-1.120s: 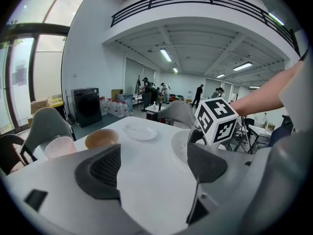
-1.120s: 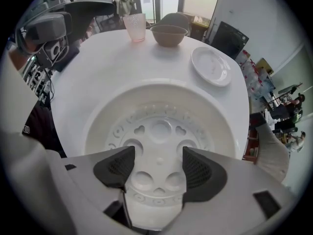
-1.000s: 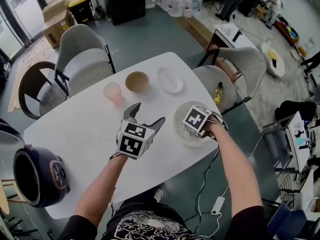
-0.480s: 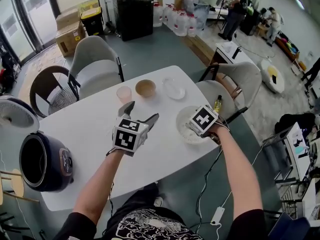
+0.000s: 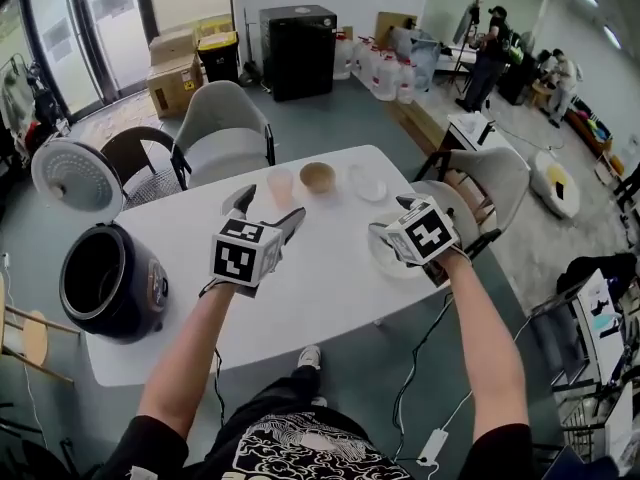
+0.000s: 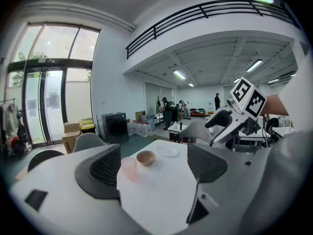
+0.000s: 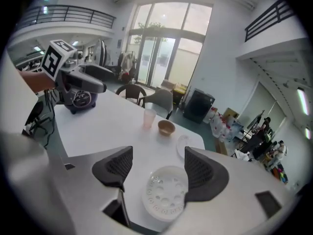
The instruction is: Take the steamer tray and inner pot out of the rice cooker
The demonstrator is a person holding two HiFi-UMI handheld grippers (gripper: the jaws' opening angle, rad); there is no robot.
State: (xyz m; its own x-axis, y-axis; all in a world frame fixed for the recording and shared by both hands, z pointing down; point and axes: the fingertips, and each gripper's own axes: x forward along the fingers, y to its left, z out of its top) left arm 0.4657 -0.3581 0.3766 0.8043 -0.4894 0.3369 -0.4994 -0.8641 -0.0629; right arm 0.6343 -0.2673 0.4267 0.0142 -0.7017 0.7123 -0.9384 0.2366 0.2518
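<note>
Hovering over the table [image 5: 320, 288], held left gripper [image 6: 154, 165] and right gripper [image 7: 156, 168] wide and empty, right jaws just opening above the steamer tray [image 7: 166, 199] near the right edge. Called next for a square rim pinch on the inner pot [image 5: 88, 271], seemingly inside the rice cooker [image 5: 125, 298] at left.

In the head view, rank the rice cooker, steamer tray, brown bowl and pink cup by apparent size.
1. rice cooker
2. steamer tray, partly covered
3. brown bowl and pink cup look alike, so unranked
</note>
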